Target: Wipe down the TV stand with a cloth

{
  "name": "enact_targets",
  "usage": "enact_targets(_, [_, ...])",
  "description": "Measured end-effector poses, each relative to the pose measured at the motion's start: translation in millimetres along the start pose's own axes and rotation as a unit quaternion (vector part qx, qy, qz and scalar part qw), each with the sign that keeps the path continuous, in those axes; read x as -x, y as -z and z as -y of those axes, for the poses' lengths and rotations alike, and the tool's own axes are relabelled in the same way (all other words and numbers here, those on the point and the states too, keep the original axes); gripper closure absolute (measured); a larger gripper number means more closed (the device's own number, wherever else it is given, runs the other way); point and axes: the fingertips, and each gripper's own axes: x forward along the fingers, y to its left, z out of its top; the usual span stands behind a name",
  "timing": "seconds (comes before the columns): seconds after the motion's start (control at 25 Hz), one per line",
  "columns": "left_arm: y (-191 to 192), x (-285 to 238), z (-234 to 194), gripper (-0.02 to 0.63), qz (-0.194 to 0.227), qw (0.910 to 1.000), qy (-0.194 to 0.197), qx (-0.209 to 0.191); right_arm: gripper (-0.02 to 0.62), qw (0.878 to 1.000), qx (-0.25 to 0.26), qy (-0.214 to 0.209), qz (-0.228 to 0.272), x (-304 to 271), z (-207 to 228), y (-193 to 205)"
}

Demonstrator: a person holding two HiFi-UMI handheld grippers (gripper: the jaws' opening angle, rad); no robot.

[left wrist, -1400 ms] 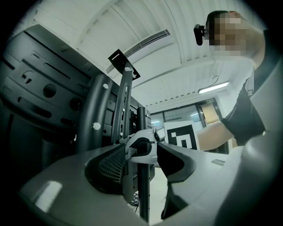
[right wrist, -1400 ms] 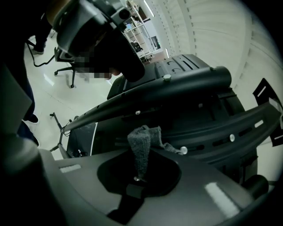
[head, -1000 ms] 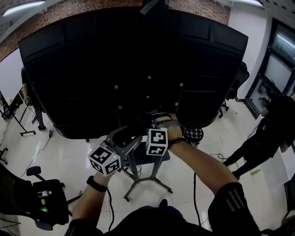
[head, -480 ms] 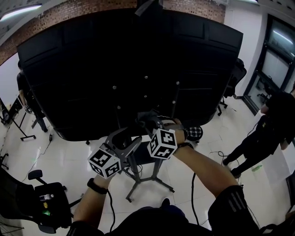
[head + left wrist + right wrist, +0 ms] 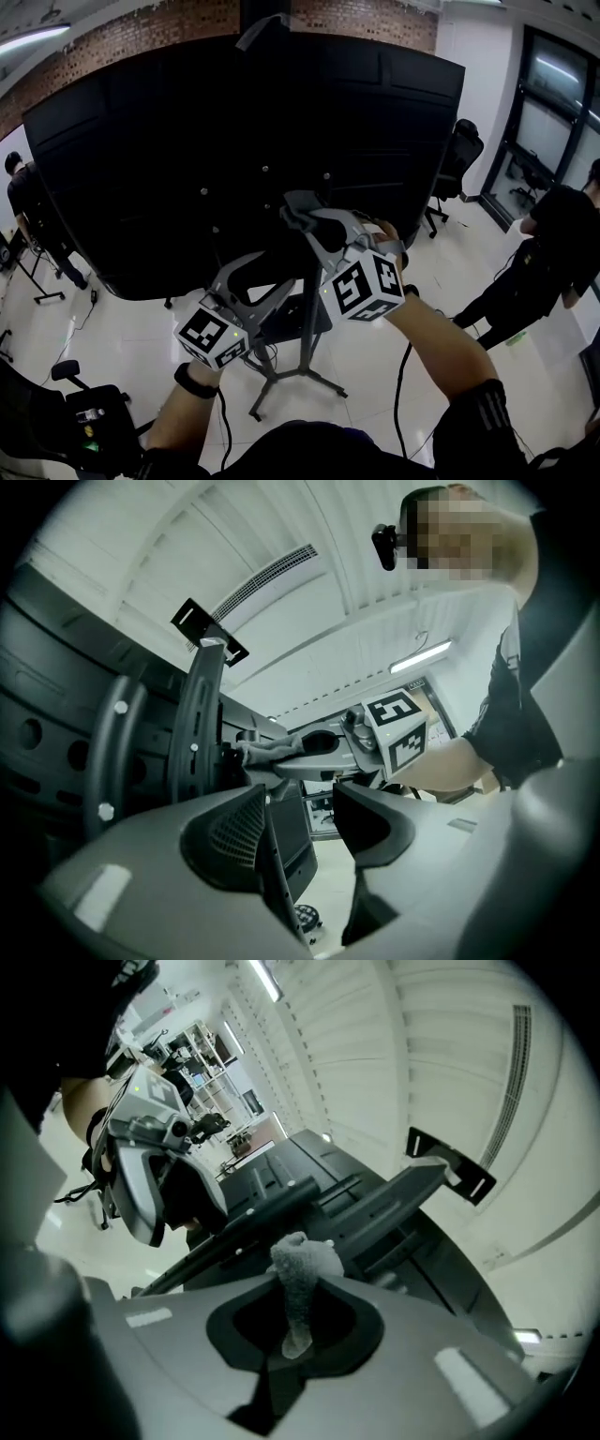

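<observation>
Glossy white floor [image 5: 141,309] under you, and the TV stand [image 5: 308,323] rising from it on splayed legs; its pole is your landmark. Nearest you, low and left of the pole, your left tool [image 5: 266,279] hangs with its jaws spread wide and nothing between them. It points up at the pole and isn't in the job yet.

Higher up, near the top of the pole, your right tool [image 5: 313,221] is clamped tight on the grey cloth [image 5: 301,1264], a bunched tuft poking out past the tips. That tuft sits right at the black bracket rails where the pole meets the back of the big black TV [image 5: 187,141]. Whether it's touching or just shy, I can't tell.

Looks like you're at the wiping itself, up at the top of the stand. For the next move, press the tuft onto the metal and drag it down the pole with steady contact. The legs below look undone. Behind it all, the brick wall [image 5: 178,23].
</observation>
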Motion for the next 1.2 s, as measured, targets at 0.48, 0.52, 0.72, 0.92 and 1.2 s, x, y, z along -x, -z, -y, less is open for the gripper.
enact_targets(0.48, [-16.0, -78.8, 5.6, 0.354, 0.012, 0.9996, -0.015, -0.02, 0.572, 0.999, -0.036, 0.031, 0.0, -7.2, 97.1, 59.9])
enact_targets(0.52, [-14.4, -82.5, 5.2, 0.354, 0.009, 0.9996, -0.019, -0.017, 0.572, 0.999, -0.038, 0.026, 0.001, -12.6, 98.3, 64.4])
enact_targets(0.72, [-4.1, -95.6, 5.9, 0.354, -0.008, 0.9992, -0.036, -0.018, 0.572, 0.999, -0.046, 0.014, 0.002, -31.5, 104.4, 89.9])
enact_targets(0.92, [4.2, -107.9, 5.4, 0.354, -0.019, 0.9986, -0.046, -0.02, 0.572, 0.999, -0.038, 0.023, 0.006, -32.9, 113.9, 113.5])
enact_targets(1.2, [15.5, -141.0, 22.1, 0.354, -0.023, 0.9991, -0.031, -0.017, 0.572, 0.998, -0.041, 0.053, -0.02, -8.2, 139.8, 166.5])
